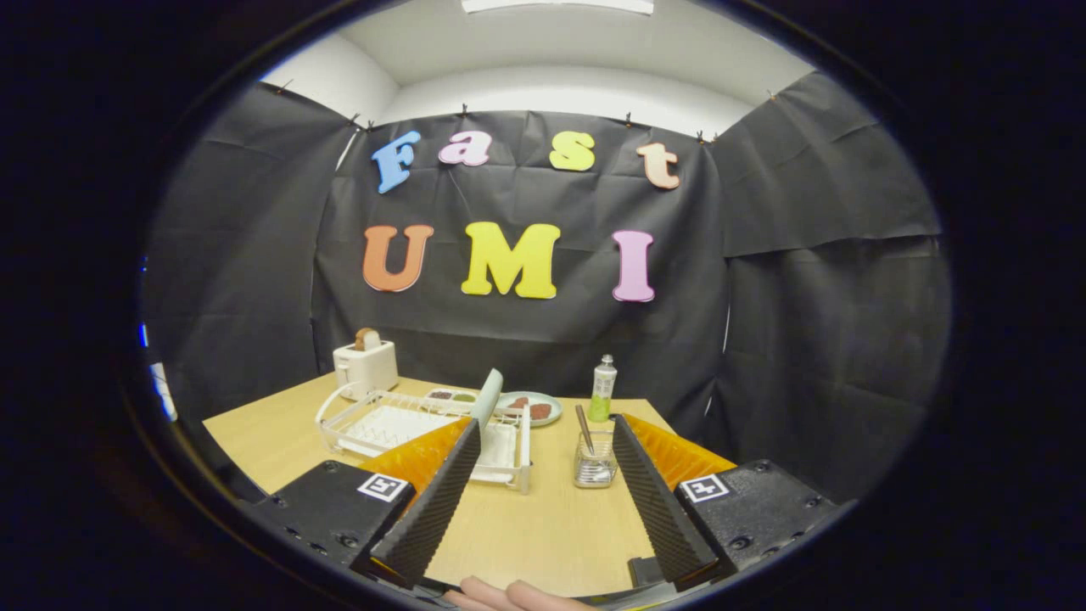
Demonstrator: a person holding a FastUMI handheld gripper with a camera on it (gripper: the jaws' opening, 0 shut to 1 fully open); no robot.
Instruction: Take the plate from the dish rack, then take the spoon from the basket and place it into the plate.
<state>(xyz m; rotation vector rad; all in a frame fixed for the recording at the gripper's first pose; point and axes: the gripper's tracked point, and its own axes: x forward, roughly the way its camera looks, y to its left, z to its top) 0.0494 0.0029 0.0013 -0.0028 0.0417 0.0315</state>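
At the table's [280, 441] far left corner sits a toaster [366, 363]. Next comes the dish rack [399, 424] with the plate [487, 397] standing up in it. My gripper [543, 454] is wide open, holding nothing. The spoon [584, 429] waits in the basket [595, 465] near the right edge. I might bump the rack's wires. Bare table lies between my fingers.

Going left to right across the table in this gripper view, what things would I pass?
Toaster → dish rack → upright plate in the rack → glass basket holding the spoon → green bottle. The gripper fingers are open, touching nothing.
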